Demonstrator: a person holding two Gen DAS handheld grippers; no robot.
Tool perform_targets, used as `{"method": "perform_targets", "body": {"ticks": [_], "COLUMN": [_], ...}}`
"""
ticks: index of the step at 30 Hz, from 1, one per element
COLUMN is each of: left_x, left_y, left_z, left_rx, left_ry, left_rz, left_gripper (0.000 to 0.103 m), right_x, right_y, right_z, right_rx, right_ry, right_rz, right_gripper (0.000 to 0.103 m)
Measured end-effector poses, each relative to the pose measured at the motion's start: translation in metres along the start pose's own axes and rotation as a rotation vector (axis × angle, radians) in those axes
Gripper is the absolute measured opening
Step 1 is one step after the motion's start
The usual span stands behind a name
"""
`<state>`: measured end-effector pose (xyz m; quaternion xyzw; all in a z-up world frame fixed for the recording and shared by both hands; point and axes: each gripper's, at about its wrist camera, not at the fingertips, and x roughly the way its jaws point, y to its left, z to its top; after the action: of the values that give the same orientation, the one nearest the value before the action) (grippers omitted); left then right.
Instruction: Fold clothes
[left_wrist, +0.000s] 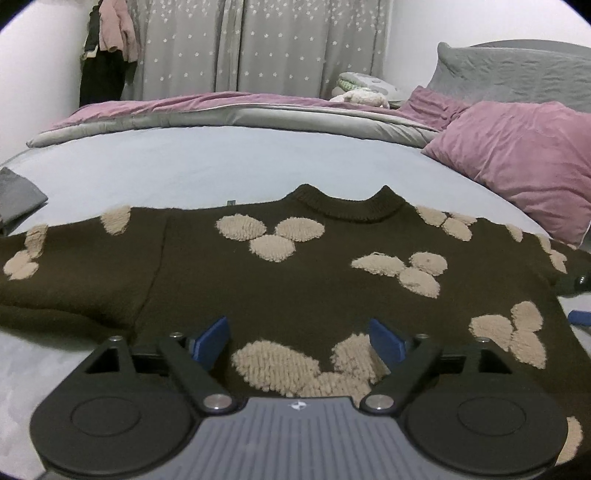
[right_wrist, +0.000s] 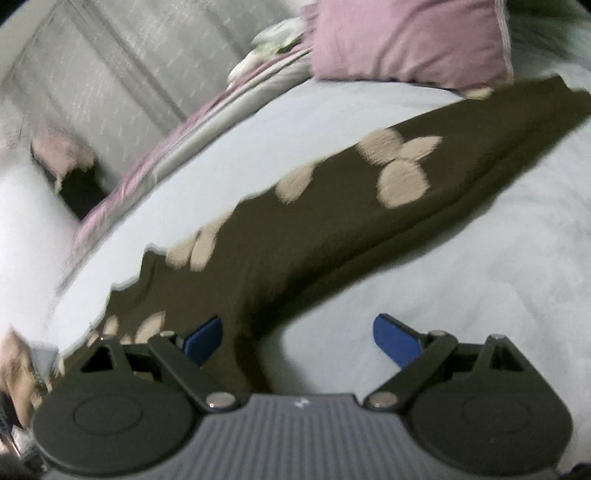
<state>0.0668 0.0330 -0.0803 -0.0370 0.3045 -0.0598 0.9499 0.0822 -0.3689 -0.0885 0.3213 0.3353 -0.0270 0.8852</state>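
both grippers, left and right, gape; sweater seemingly flat, collar pointing away, sleeves spread sideways.

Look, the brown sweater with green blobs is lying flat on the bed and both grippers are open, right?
Nearly. The blobs on the brown sweater are beige, not green, as the left wrist view shows. The rest holds: it lies flat on the bed, and the left gripper and right gripper are open.

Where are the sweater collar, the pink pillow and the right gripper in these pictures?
sweater collar (left_wrist: 349, 208): left wrist view, on the ribbed front edge of the neckline.
pink pillow (left_wrist: 517, 162): left wrist view, on the middle of its face.
right gripper (right_wrist: 297, 338): right wrist view, midway between the blue fingertips.
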Motion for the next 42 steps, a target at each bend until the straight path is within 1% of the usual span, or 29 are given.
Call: {"method": "perform_targets", "body": {"ticks": [5,7,11,16,22,24,25,26,27,29,31,32,35,38,42], "left_x": [0.008,0.011,0.017,0.021,0.025,0.025,0.025,0.025,0.025,0.025,0.025,0.025,0.023,0.019,0.012], "left_y": [0.006,0.009,0.014,0.013,0.015,0.014,0.013,0.013,0.012,0.013,0.013,0.014,0.014,0.011,0.009], "left_z": [0.004,0.005,0.004,0.002,-0.002,-0.002,-0.002,-0.003,-0.003,-0.003,-0.003,-0.003,-0.003,-0.002,-0.002], "left_rx": [-0.036,-0.047,-0.074,-0.088,-0.101,-0.097,-0.093,-0.090,-0.088,-0.090,-0.094,-0.096,-0.099,-0.094,-0.092], "left_ry": [-0.020,-0.022,-0.018,-0.028,-0.028,-0.027,-0.025,-0.024,-0.024,-0.025,-0.026,-0.027,-0.031,-0.035,-0.044], "left_rz": [-0.004,0.001,-0.005,-0.006,-0.027,-0.029,-0.027,-0.025,-0.023,-0.025,-0.027,-0.029,-0.026,0.016,0.043], "left_gripper": [0.086,0.086,0.087,0.092,0.097,0.098,0.099,0.099,0.099,0.099,0.099,0.099,0.099,0.099,0.099], "right_x": [0.004,0.005,0.013,0.023,0.031,0.034,0.036,0.037,0.035,0.030,0.028,0.027,0.019,0.009,-0.004], "right_y": [-0.036,-0.047,-0.061,-0.076,-0.088,-0.088,-0.088,-0.088,-0.087,-0.087,-0.087,-0.085,-0.074,-0.059,-0.036], "right_z": [0.022,0.027,0.040,0.053,0.060,0.061,0.061,0.060,0.059,0.055,0.056,0.056,0.057,0.059,0.061], "right_rx": [0.155,0.187,0.207,0.233,0.243,0.236,0.232,0.228,0.226,0.226,0.218,0.206,0.142,0.083,0.022], "right_ry": [-0.086,-0.117,-0.168,-0.233,-0.320,-0.345,-0.357,-0.369,-0.381,-0.402,-0.417,-0.424,-0.455,-0.492,-0.538], "right_rz": [0.011,0.014,0.004,-0.009,-0.045,-0.074,-0.090,-0.111,-0.130,-0.159,-0.174,-0.178,-0.192,-0.180,-0.152], "right_gripper": [0.088,0.087,0.087,0.087,0.080,0.075,0.070,0.062,0.058,0.041,0.029,0.025,0.018,0.015,0.015]}}
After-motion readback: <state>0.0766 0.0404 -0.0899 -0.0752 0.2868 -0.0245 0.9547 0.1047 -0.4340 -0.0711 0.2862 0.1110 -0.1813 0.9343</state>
